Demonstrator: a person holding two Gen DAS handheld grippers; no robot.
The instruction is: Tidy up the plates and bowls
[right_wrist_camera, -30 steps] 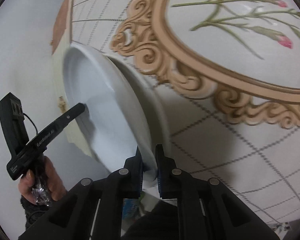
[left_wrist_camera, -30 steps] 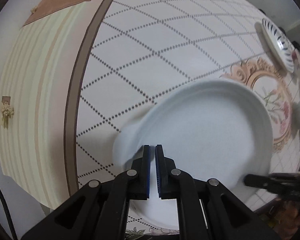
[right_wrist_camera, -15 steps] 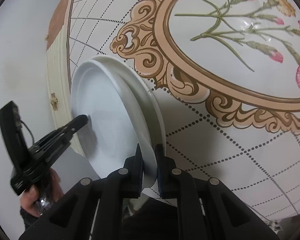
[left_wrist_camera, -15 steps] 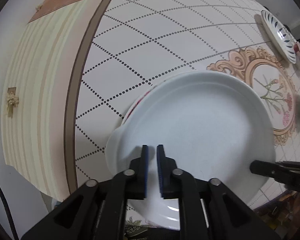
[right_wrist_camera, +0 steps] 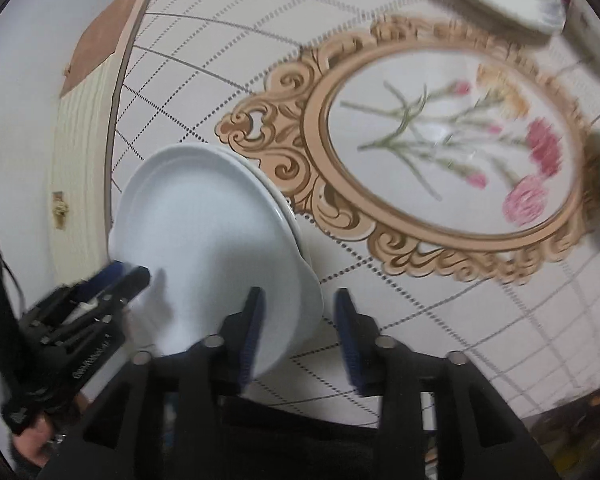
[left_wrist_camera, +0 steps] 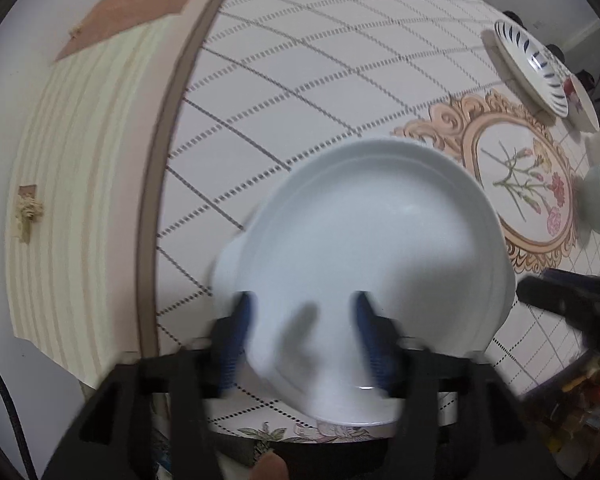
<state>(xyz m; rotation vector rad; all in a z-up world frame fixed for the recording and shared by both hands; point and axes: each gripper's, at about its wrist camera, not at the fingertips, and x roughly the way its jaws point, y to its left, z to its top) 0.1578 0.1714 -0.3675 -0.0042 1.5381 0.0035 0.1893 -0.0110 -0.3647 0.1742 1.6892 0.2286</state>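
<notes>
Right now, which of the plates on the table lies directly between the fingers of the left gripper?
The plain white plate near the table edge, between the open left gripper. The blue-striped plate sits far across the table.

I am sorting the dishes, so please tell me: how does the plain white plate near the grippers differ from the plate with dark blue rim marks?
The plain white plate has no pattern and lies near the table edge; the blue-marked plate has dark rim strokes and lies farther off. Both are round and rest on the tablecloth.
</notes>
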